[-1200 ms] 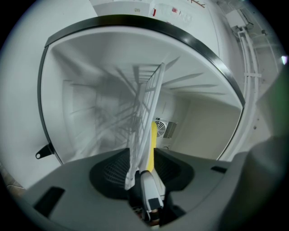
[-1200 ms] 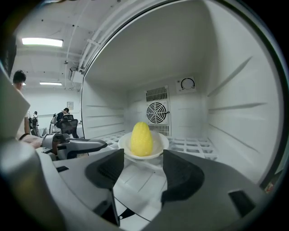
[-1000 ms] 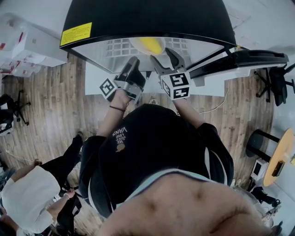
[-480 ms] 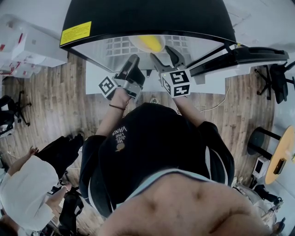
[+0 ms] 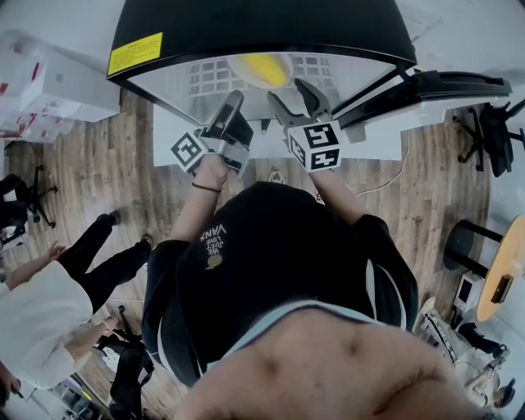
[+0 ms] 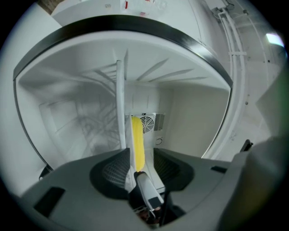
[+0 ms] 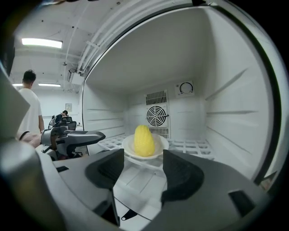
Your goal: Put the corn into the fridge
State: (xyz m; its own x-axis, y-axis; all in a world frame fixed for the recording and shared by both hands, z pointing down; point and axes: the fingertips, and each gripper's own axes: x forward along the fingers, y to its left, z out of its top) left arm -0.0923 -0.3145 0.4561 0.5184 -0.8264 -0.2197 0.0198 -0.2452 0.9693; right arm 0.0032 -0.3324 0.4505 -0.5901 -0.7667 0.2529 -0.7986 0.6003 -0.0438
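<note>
corn (image 7: 143, 140): yellow cob, lying on a white plate (image 7: 165, 144) inside the fridge (image 5: 246, 25), about the middle of the shelf; no gripper touches it
plate: sits on the white wire shelf (image 7: 195, 146), just in front of the round fan grille (image 7: 157, 116) on the back wall
fridge: black top with a yellow label (image 5: 135, 53), white inside, open; door (image 5: 447, 86) swung out to the person's right
left hand-held gripper (image 5: 235, 101): released, jaws apart, nothing clamped. It is rolled on its side, so its own view shows the plate edge-on with the corn as a yellow strip in the gap beyond the jaws. Tips are at the fridge opening, near the plate's left edge but apart from it
right hand-held gripper (image 5: 289, 97): released, jaws spread wide and empty. It points straight into the fridge; the plate and corn show in the gap, further in, no contact
grippers to each other: side by side at the fridge front, left one just beside the right one and seen from the right gripper view at its left
marker cube (image 5: 318, 146): on the right hand-held gripper, black and white squares facing up
small grey piece low between the left jaws: cannot tell what it is
person: black top, both arms reaching forward to the opening
bystander (image 5: 41, 320): white top, dark trousers, standing on the wooden floor (image 5: 90, 180) off to the person's left
</note>
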